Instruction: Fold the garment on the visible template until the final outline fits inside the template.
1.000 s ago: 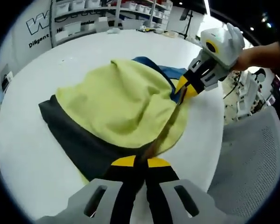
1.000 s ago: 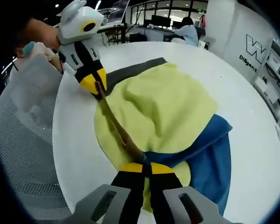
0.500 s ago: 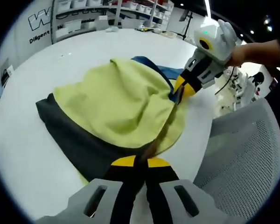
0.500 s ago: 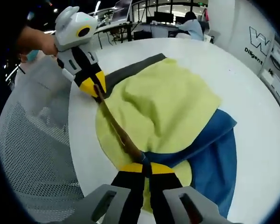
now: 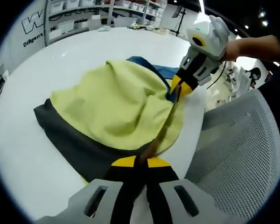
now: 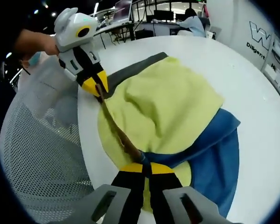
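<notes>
The garment (image 5: 116,105) is lying on the white desk (image 5: 56,51), bunched up near the desk's edge. It is yellow-green on top, with a dark grey band (image 5: 79,144) along one side and a blue part (image 6: 214,149) on the other.

The left hand-held gripper (image 5: 140,161) is pinching the garment's edge — its jaws are closed tight on the cloth. In the right gripper view it is showing up at the upper left (image 6: 99,88), held by a hand (image 6: 35,43).

The right hand-held gripper (image 6: 146,165) is also closed on the edge, where the yellow-green and blue parts meet. In the left gripper view it is sitting at the upper right (image 5: 177,88).

Between the two grippers the edge (image 6: 116,128) is pulled into a thin, straight line, running along the desk's rim.

A grey mesh chair (image 5: 233,154) is standing just beside the desk. Shelves (image 5: 98,9) are sitting far behind it.
</notes>
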Action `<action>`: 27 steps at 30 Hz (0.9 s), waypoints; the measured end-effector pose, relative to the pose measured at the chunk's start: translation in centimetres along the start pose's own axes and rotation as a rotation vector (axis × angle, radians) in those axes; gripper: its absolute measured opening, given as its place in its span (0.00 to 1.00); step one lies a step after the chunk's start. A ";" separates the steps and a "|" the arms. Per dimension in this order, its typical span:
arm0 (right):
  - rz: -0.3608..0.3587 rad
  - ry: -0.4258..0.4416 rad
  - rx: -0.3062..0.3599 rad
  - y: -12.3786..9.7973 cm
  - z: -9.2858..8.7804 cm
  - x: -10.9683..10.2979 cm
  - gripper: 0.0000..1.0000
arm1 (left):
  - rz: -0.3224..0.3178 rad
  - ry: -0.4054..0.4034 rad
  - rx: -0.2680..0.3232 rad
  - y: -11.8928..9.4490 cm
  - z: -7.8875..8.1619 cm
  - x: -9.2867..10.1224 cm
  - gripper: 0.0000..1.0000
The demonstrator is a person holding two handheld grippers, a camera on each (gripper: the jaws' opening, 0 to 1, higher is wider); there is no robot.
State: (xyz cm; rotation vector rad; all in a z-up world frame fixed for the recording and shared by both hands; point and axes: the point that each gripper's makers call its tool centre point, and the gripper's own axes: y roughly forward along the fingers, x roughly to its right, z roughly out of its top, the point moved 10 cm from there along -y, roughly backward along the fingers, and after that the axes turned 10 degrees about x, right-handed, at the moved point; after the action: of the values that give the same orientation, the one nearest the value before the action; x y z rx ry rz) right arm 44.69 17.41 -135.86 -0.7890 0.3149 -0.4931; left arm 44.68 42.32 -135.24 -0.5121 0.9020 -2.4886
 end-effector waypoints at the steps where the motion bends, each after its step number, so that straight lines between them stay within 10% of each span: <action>1: 0.002 0.001 -0.001 -0.1 0.1 0.0 0.00 | -0.001 0.001 0.004 -0.1 0.1 -0.1 0.04; 14: -0.019 0.002 0.112 -3.4 3.4 0.7 0.00 | 0.026 0.034 0.110 -2.3 2.3 -1.1 0.03; 27: -0.174 -0.091 0.261 -5.9 8.7 3.7 0.00 | 0.107 0.095 0.210 -3.9 8.8 -5.1 0.03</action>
State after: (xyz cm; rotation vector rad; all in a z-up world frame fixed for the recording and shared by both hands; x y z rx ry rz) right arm 49.85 17.08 -126.00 -0.5848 0.0941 -0.6458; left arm 52.05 43.20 -127.24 -0.2714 0.6725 -2.4891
